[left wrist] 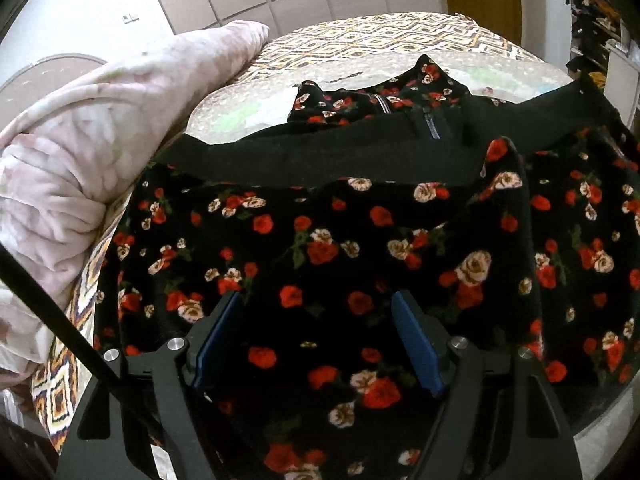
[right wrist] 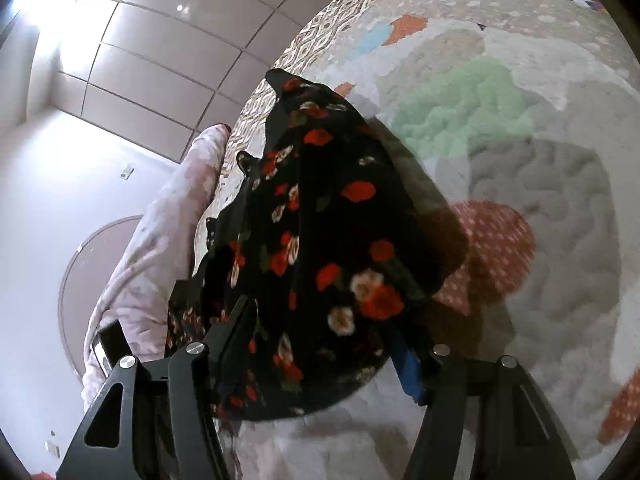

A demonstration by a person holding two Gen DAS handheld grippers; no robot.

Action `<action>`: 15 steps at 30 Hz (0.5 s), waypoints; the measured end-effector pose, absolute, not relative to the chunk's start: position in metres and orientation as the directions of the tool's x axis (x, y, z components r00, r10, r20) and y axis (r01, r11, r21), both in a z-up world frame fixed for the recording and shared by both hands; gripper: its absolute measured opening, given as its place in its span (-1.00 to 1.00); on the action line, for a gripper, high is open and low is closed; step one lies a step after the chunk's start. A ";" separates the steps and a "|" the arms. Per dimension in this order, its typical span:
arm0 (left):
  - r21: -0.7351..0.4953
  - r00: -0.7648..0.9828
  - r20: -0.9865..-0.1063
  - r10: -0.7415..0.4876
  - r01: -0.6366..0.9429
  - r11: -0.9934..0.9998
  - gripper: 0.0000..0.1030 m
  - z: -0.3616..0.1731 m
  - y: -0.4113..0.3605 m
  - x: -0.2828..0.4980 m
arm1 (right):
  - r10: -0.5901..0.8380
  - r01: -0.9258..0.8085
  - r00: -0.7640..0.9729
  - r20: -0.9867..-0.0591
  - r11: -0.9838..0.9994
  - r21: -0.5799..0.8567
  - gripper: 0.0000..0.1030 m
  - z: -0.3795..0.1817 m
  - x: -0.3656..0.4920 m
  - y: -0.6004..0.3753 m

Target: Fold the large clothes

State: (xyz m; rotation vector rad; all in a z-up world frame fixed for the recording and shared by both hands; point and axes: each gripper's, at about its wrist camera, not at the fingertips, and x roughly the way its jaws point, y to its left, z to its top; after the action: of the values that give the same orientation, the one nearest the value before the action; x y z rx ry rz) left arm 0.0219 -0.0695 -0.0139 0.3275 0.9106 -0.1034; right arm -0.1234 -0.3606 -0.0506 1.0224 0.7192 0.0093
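Left wrist view: the left gripper (left wrist: 318, 340) points down over a black dress with red and cream roses (left wrist: 320, 240), its two blue-padded fingers (left wrist: 416, 344) standing wide apart. The floral cloth shows between and beneath them, but neither pad presses on it; nothing is held. The dress lies spread across the near part of the bed (left wrist: 360, 36), on a pale quilted blanket with coloured patches (left wrist: 240, 108). A plain black band (left wrist: 320, 148) runs across the dress, and beyond it lies the bodice (a zip is visible at its middle). A rumpled pink blanket (left wrist: 80, 160) is heaped along the bed's left edge, touching the dress's left side.

Right wrist view: the right gripper (right wrist: 320, 360) has its jaws parted, with a fold of the dress (right wrist: 328, 240) draped between and over them. The left finger is hidden under the cloth; only part of the right blue pad (right wrist: 410, 376) shows, just beside the fabric's edge. Whether the cloth merely hangs on the fingers or is lightly caught cannot be told; no pad is seen pressing. The fold rises above the blanket, casting a shadow on it.
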 end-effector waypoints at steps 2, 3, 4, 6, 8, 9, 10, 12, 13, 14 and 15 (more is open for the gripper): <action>0.226 0.613 -0.789 0.044 0.222 0.948 0.48 -0.014 -0.067 0.024 | 0.330 0.321 0.774 -0.540 0.530 0.785 0.34 -0.052 -0.118 -0.363; 0.224 0.614 -0.788 0.042 0.222 0.949 0.48 -0.015 -0.067 0.024 | 0.329 0.325 0.775 -0.539 0.524 0.787 0.24 -0.053 -0.117 -0.364; 0.225 0.616 -0.787 0.042 0.223 0.948 0.48 -0.015 -0.067 0.024 | 0.326 0.333 0.773 -0.544 0.522 0.785 0.11 -0.053 -0.117 -0.365; 0.229 0.619 -0.784 0.044 0.223 0.947 0.48 -0.015 -0.067 0.023 | 0.337 0.341 0.763 -0.551 0.514 0.787 -0.37 -0.055 -0.114 -0.369; 0.228 0.621 -0.783 0.044 0.220 0.948 0.48 -0.015 -0.068 0.023 | 0.356 0.342 0.755 -0.551 0.502 0.794 -0.52 -0.052 -0.111 -0.371; 0.223 0.623 -0.781 0.041 0.217 0.950 0.48 -0.015 -0.067 0.022 | 0.355 0.335 0.754 -0.552 0.515 0.789 -0.56 -0.045 -0.110 -0.371; 0.218 0.628 -0.778 0.037 0.214 0.952 0.48 -0.015 -0.066 0.021 | 0.347 0.324 0.754 -0.558 0.542 0.775 -0.58 -0.035 -0.109 -0.369; 0.203 0.643 -0.765 0.019 0.213 0.956 0.48 -0.013 -0.063 0.018 | 0.322 0.294 0.757 -0.568 0.608 0.738 -0.62 -0.010 -0.105 -0.359; 0.187 0.646 -0.764 0.001 0.220 0.957 0.44 -0.010 -0.060 0.017 | 0.310 0.264 0.762 -0.569 0.653 0.710 -0.63 0.009 -0.100 -0.349; 0.165 0.642 -0.766 -0.018 0.225 0.960 0.35 -0.006 -0.056 0.015 | 0.301 0.239 0.765 -0.569 0.688 0.685 -0.64 0.024 -0.098 -0.339; 0.134 0.634 -0.772 -0.039 0.222 0.966 0.28 -0.001 -0.048 0.014 | 0.293 0.214 0.767 -0.571 0.722 0.658 -0.64 0.039 -0.092 -0.328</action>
State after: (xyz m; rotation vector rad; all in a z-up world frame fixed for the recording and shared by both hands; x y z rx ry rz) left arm 0.0141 -0.0482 -0.0008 0.2253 0.8733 -0.1503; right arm -0.0925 -0.3283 0.0387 0.7805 0.7140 0.0480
